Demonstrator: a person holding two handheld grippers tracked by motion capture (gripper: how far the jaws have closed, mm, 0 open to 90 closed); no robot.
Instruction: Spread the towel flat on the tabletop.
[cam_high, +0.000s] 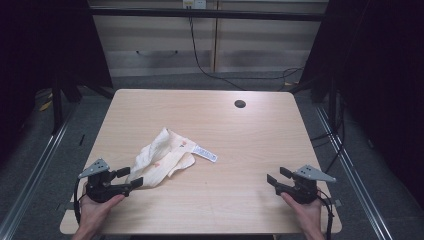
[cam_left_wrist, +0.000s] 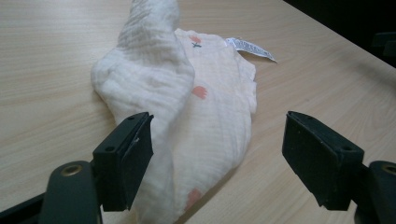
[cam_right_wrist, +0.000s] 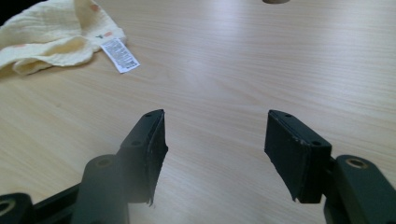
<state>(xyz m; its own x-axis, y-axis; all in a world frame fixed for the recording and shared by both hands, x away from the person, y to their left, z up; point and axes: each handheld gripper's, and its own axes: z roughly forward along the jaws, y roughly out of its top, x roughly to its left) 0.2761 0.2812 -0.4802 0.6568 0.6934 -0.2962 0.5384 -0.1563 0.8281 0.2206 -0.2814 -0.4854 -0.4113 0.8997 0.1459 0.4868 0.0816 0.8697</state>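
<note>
**Operator:** My left hand-held gripper (cam_high: 131, 178) is spread wide at the near-left of the desk (cam_high: 260, 150), jaws straddling the near end of the crumpled muslin cloth (cam_high: 161, 159). In the left gripper view the left jaw sits against a raised fold of the cloth (cam_left_wrist: 187, 116); nothing is pinched yet. The right hand-held gripper (cam_high: 276, 176) is also wide and holds nothing, hovering over bare wood well apart from the cloth.

**Observer:** Where exactly is the cloth lying?

**Operator:** Left of centre, bunched into a long heap that runs away from my left jaws, cream with small orange prints. Its white care label (cam_high: 205, 154) sticks out flat on the far-right side, also seen in the right gripper view (cam_right_wrist: 120, 54).

**Observer:** What worries you?

**Operator:** If I close here, I think I'll catch several layers of the fold rather than one edge, so the cloth would lift as a lump. The fabric looks soft and light, and the laminate looks smooth, so a nudge from a jaw could just push the heap along. It also lies close to the near-left edge, so a drag toward me might take it off.

**Observer:** And the surroundings?

**Operator:** Pale wood-grain desk with a round cable hole (cam_high: 240, 104) at the far side. Behind it are light cabinets (cam_high: 160, 45) with a black cable (cam_high: 200, 60) hanging down, grey floor, dark curtains on both sides.
</note>
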